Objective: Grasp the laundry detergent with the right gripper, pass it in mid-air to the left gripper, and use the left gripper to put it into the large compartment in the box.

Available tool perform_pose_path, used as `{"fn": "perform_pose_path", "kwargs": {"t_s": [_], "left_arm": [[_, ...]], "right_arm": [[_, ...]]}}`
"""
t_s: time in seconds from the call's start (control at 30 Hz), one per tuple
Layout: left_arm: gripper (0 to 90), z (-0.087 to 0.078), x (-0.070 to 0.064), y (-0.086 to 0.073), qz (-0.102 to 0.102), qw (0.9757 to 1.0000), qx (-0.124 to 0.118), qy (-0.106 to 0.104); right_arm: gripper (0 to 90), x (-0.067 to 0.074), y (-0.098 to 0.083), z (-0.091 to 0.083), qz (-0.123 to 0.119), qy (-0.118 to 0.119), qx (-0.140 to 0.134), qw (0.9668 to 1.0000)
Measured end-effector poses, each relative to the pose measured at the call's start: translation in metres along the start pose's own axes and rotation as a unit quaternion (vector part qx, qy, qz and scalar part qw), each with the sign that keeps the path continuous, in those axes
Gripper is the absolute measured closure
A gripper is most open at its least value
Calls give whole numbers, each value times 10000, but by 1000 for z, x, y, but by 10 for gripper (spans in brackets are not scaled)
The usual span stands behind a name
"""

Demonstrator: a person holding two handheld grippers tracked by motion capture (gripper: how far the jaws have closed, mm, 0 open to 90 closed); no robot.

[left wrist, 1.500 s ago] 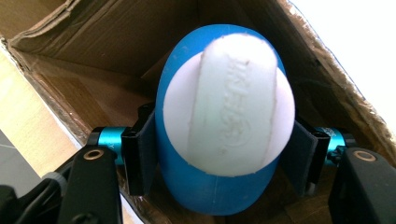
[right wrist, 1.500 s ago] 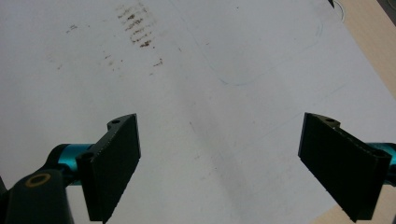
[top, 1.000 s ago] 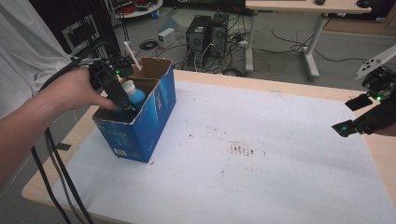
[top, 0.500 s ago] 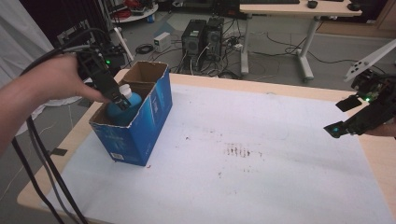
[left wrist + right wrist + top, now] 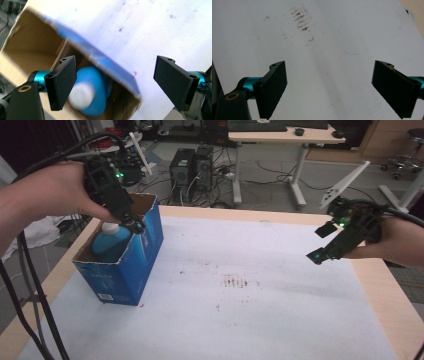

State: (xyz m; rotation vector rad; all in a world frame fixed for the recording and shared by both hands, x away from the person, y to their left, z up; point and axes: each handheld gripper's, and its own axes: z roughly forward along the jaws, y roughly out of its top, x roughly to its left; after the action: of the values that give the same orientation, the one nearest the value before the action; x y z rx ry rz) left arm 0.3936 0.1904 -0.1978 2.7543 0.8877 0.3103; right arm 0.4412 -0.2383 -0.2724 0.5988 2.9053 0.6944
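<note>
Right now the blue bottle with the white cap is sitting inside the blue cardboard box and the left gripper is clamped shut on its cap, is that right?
Not quite. The blue bottle does sit inside the blue cardboard box, but the left gripper is not clamped on the cap: the left gripper view shows its jaws spread wide above the box, having just opened, gripping nothing.

Left tool hovers open-jawed above bottle in box.

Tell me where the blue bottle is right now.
In the high view, the blue bottle stands inside the blue cardboard box at the table's left, just beneath the open left gripper.
</note>
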Motion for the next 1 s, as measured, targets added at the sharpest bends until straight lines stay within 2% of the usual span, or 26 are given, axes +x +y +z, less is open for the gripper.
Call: {"fn": "perform_pose_path", "kwargs": {"t_s": [0.03, 0.1, 0.17, 0.23, 0.4, 0.57, 0.8, 1.0], "left_arm": [[187, 6, -7, 12, 163, 9998, -15, -77], [187, 14, -13, 23, 366, 9992, 1, -150], [188, 18, -17, 28, 418, 9989, -8, -198], [188, 31, -25, 42, 647, 9974, 33, -303], [187, 50, -36, 59, 974, 9945, 51, -391], [188, 69, -45, 71, 1156, 9922, 62, -465], [188, 86, -57, 77, 1281, 9902, 122, -549], [188, 92, -57, 79, 1265, 9906, 118, -507]], "right_arm": [[125, 1, 1, 1, -33, 7, 10, 10000], [125, 3, 2, 3, -67, 16, 29, 10000], [125, 5, 3, 3, -68, 3, 36, 10000], [125, 9, 4, 5, -105, 26, 42, 9999], [125, 17, 8, 7, -191, 47, 57, 9998], [125, 20, 11, 7, -253, 85, 30, 9996], [125, 23, 13, 6, -255, 183, -6, 9995], [125, 24, 14, 9, -355, 203, 27, 9992]]}}
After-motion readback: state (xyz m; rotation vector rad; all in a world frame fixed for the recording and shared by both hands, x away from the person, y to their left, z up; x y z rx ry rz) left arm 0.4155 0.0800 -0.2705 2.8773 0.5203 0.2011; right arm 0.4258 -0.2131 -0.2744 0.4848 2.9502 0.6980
